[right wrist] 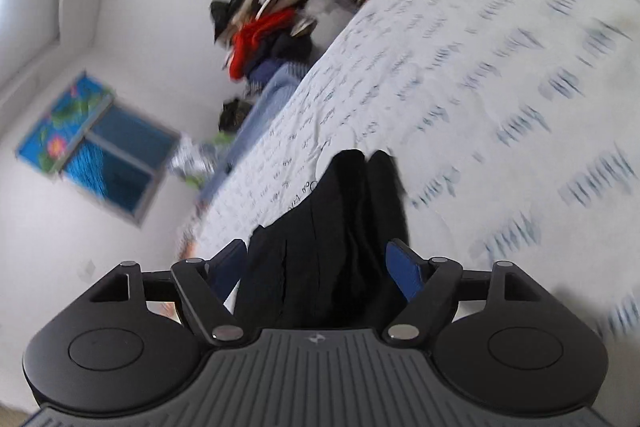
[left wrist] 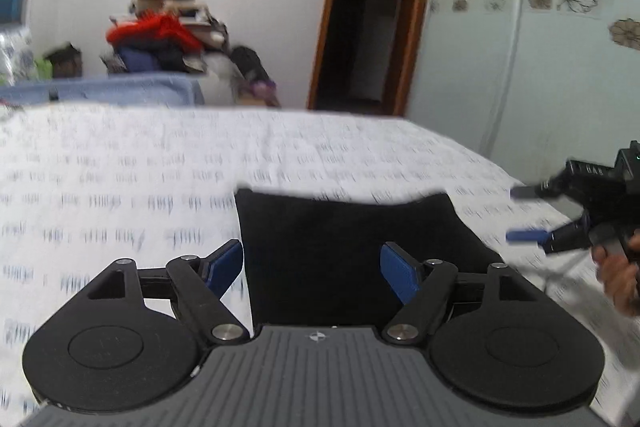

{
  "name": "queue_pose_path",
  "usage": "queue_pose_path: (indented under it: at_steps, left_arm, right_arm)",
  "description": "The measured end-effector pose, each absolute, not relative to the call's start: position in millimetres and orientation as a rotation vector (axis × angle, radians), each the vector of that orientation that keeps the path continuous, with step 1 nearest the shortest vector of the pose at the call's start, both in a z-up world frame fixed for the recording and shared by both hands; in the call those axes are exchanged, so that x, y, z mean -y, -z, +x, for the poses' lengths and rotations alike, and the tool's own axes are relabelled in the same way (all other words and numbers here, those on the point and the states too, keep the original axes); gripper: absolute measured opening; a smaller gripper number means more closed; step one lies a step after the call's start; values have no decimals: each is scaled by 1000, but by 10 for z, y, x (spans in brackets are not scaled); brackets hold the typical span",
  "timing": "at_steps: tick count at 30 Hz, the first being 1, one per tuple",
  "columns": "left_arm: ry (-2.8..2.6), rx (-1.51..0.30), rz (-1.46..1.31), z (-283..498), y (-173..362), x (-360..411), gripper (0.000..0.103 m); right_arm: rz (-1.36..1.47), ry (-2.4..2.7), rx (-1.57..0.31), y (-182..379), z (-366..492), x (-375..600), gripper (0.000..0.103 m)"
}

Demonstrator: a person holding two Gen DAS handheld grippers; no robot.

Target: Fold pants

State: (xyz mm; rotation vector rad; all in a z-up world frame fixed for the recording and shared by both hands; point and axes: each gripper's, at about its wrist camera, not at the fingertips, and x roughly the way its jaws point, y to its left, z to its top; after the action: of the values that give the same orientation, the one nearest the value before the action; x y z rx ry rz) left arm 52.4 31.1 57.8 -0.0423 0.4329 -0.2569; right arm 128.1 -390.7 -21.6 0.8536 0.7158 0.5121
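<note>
Left wrist view: bed sheet [left wrist: 120, 187], white with blue print, is spreading ahead of the left gripper [left wrist: 312, 269], blurred. Black pants [left wrist: 352, 251] are lying flat on it, sitting right between and just beyond the released, spread-apart blue fingers [left wrist: 396, 275]. Off to the right, right gripper [left wrist: 524, 215] is hovering with fingers parted, gripping nothing. Right wrist view: pants [right wrist: 336, 239] are stretching forward from between the wide-apart right gripper [right wrist: 316, 269] fingers. Clothes pile [left wrist: 168, 31] is sitting beyond the sheet.
</note>
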Motion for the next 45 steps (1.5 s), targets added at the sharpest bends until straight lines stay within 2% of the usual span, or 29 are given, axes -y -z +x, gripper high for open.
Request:
queue_pose_path:
  at_steps: [3, 7, 8, 10, 12, 13, 16, 17, 24, 27, 29, 33, 35, 37, 42, 45]
  left_arm:
    - [221, -449, 6, 842, -429, -140, 76]
    - [175, -566, 48, 1134, -130, -6, 73]
    - [173, -583, 32, 1151, -74, -17, 74]
    - [161, -602, 14, 1177, -2, -37, 81]
    - [144, -628, -29, 1214, 40, -99, 90]
    - [136, -643, -55, 1242, 52, -146, 93]
    - [129, -673, -106, 1257, 73, -255, 93]
    - [130, -672, -104, 1244, 71, -260, 93]
    - [125, -671, -75, 1218, 64, -223, 94]
    - [124, -675, -72, 1238, 77, -219, 95]
    - [127, -677, -71, 1248, 82, -216, 95]
    - [126, -676, -70, 1244, 90, -210, 96]
    - [124, -675, -65, 1247, 98, -198, 97]
    - [127, -675, -66, 1249, 90, -206, 97]
    - [139, -673, -89, 1245, -90, -327, 88]
    - [115, -658, -131, 1396, -232, -429, 88]
  right_arm:
    - [809, -511, -785, 271, 1546, 3774, 77]
    - [800, -546, -858, 388, 1679, 3655, 73]
    - [791, -562, -875, 399, 1674, 3619, 60]
    - [745, -567, -910, 413, 1657, 3547, 45]
    - [728, -563, -928, 463, 1657, 3524, 41]
    - [726, -569, -930, 481, 1645, 3513, 32]
    - [662, -567, -928, 457, 1605, 3464, 15]
    - [649, -567, -925, 432, 1594, 3469, 13]
    - [641, -578, -887, 236, 1629, 3633, 10]
    - [632, -552, -929, 474, 1658, 3594, 10]
    - [744, -566, -926, 591, 1667, 3711, 10]
    - [701, -571, -881, 371, 1572, 3703, 10]
    - [634, -543, -910, 478, 1576, 3668, 10]
    - [735, -568, -888, 605, 1561, 3766, 10]
    - [763, -518, -853, 414, 1463, 3902, 17]
    - [746, -505, -763, 165, 1458, 4002, 21]
